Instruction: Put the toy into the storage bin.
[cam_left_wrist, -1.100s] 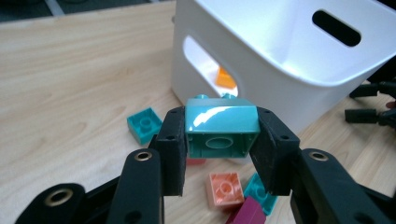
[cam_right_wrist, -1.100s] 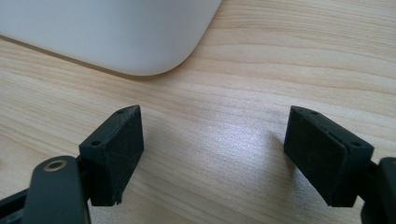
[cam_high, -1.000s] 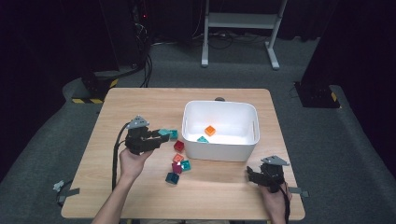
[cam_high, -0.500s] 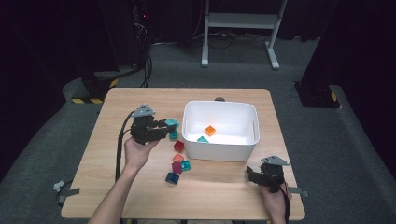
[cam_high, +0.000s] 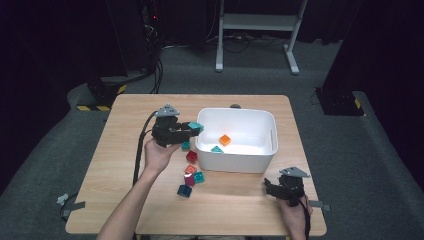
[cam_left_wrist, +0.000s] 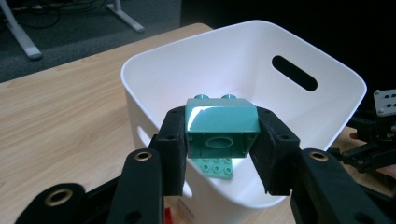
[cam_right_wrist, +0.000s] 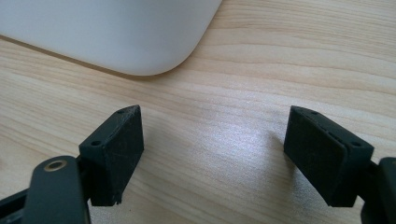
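The left gripper (cam_left_wrist: 219, 154) pinches a teal brick (cam_left_wrist: 220, 130) over the bin's (cam_high: 260, 120) rim at its 9 o'clock side. The right gripper (cam_right_wrist: 212, 154) rests on the table (cam_high: 125, 150) at the bin's 5 o'clock, jaws spread, nothing between them.

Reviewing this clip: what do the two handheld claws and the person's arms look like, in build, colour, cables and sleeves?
Both claws are black. The left claw carries a grey three-cornered plate on top and trails a black cable toward the table's near edge. The right claw has the same grey plate. Each ends in two blocky black jaws with foam-like pads and brass-coloured pivot rings. Both forearms are bare; no sleeves show.
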